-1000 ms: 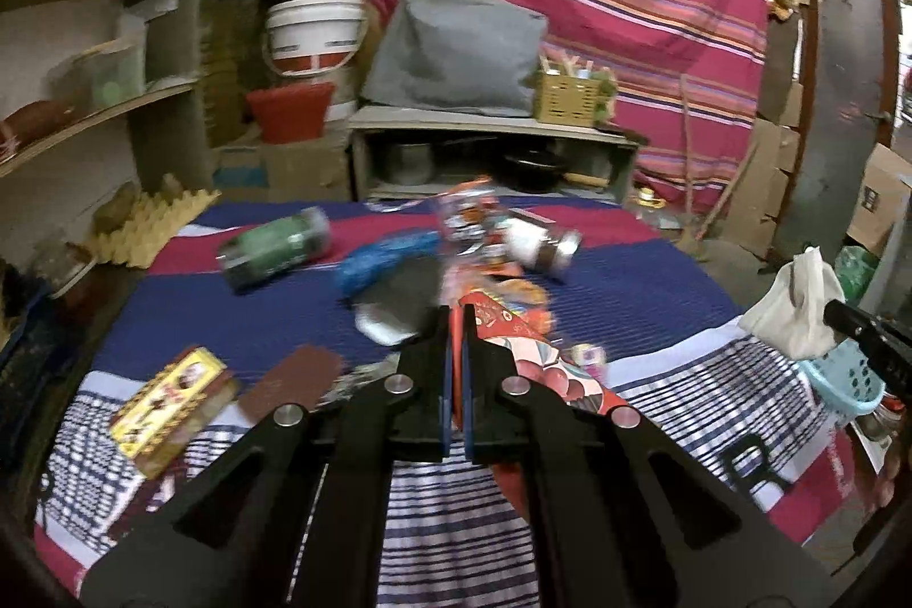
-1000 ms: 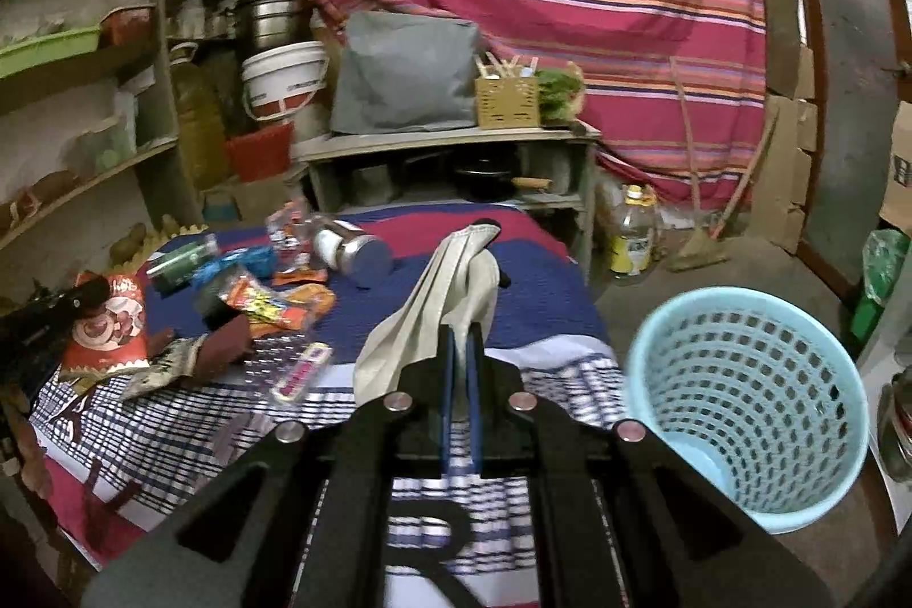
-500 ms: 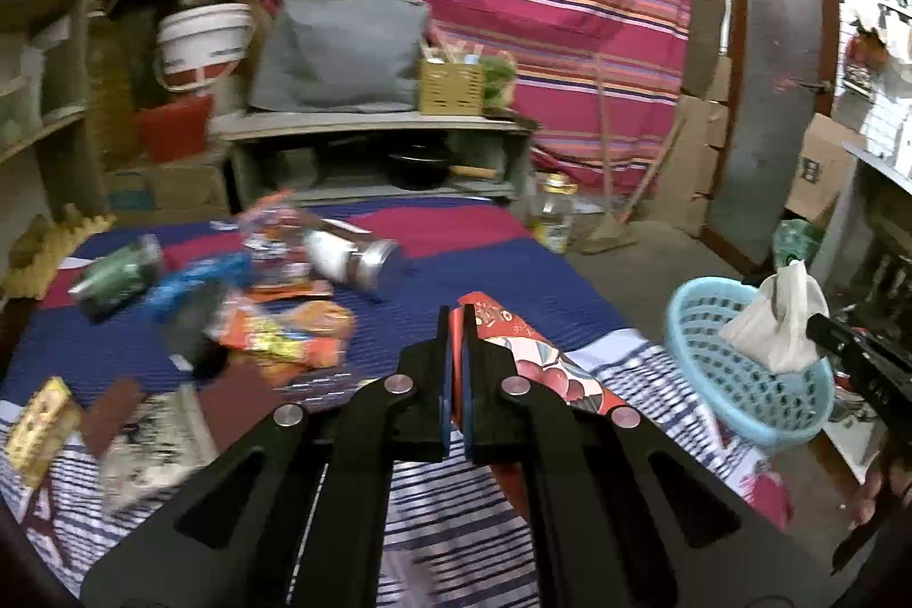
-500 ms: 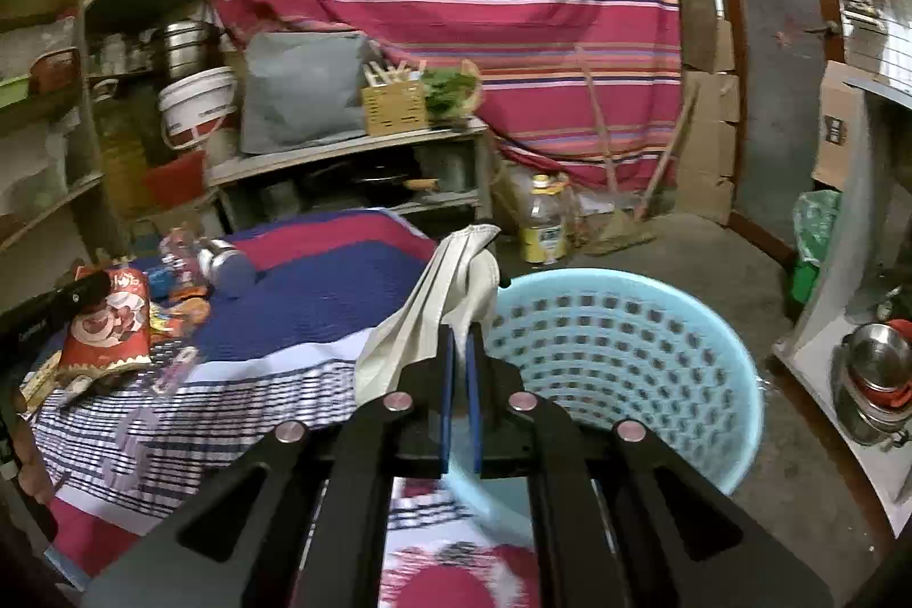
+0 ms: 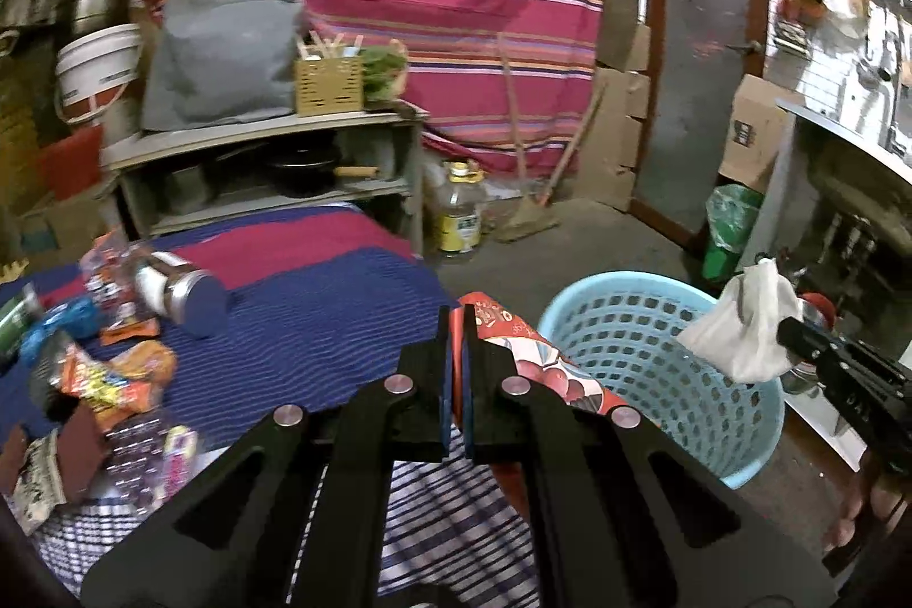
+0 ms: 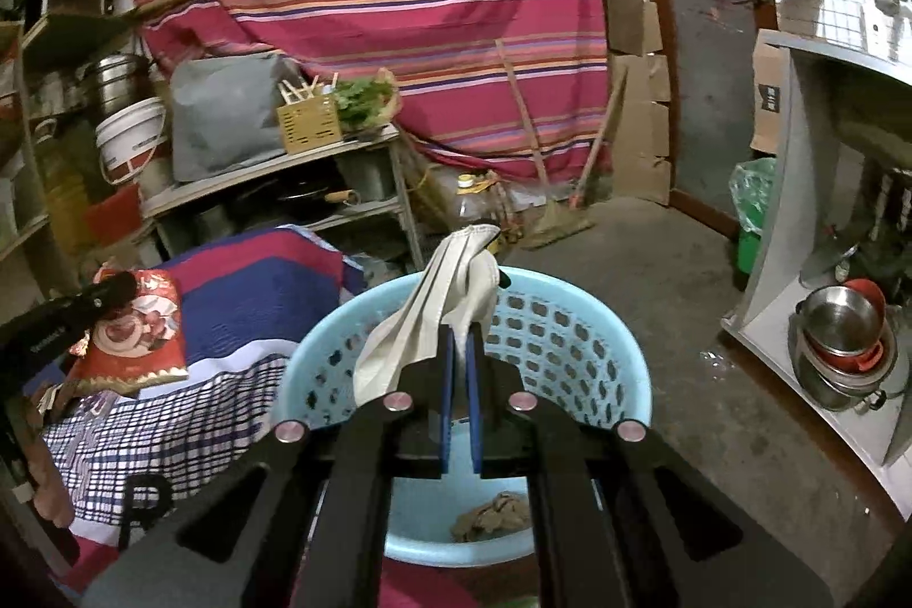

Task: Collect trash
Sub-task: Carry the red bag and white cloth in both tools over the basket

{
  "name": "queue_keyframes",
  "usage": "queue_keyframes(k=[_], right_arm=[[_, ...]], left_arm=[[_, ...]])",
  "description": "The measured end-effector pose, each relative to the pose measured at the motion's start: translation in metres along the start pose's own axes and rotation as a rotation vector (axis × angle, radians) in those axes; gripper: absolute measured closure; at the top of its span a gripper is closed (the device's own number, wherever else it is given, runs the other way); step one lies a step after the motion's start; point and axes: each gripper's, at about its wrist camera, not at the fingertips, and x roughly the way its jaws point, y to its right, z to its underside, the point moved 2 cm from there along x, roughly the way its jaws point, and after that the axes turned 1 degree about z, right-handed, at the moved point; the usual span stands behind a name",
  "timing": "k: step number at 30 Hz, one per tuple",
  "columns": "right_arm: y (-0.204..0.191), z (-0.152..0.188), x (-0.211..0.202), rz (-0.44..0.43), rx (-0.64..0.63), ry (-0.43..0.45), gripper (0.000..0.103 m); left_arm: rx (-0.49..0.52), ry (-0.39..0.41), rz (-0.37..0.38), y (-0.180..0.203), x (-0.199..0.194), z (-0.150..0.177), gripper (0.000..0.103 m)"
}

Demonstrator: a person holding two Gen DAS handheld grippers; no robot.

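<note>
Bed [image 5: 319,323], covered in a striped and checked cloth, carries the uncollected litter [image 5: 108,380] at 9 o'clock in the left wrist view. Pale blue basket [image 6: 570,323] stands on the floor beside the bed, holding one crumpled scrap [image 6: 493,522]. Right tongs [image 6: 459,340], closed on a white cloth-like piece [image 6: 433,317], hover above the basket mouth. Left tongs [image 5: 454,323], closed on a red printed wrapper [image 5: 536,357], hang at the basket's 9 o'clock, over the bed edge. Risk: released there, the light wrapper would probably fall outside the rim; the limp cloth could snag on it.
</note>
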Motion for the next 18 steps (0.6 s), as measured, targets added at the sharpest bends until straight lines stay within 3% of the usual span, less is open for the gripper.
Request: queue_keyframes(k=[13, 18], right_arm=[[0.032, 0.009, 0.018, 0.029, 0.053, -0.03, 0.098], [0.035, 0.011, 0.022, 0.029, 0.062, -0.037, 0.098]], left_arm=[[0.088, -0.02, 0.061, 0.069, 0.057, -0.004, 0.099], [0.072, -0.037, 0.069, 0.068, 0.066, -0.002, 0.072]])
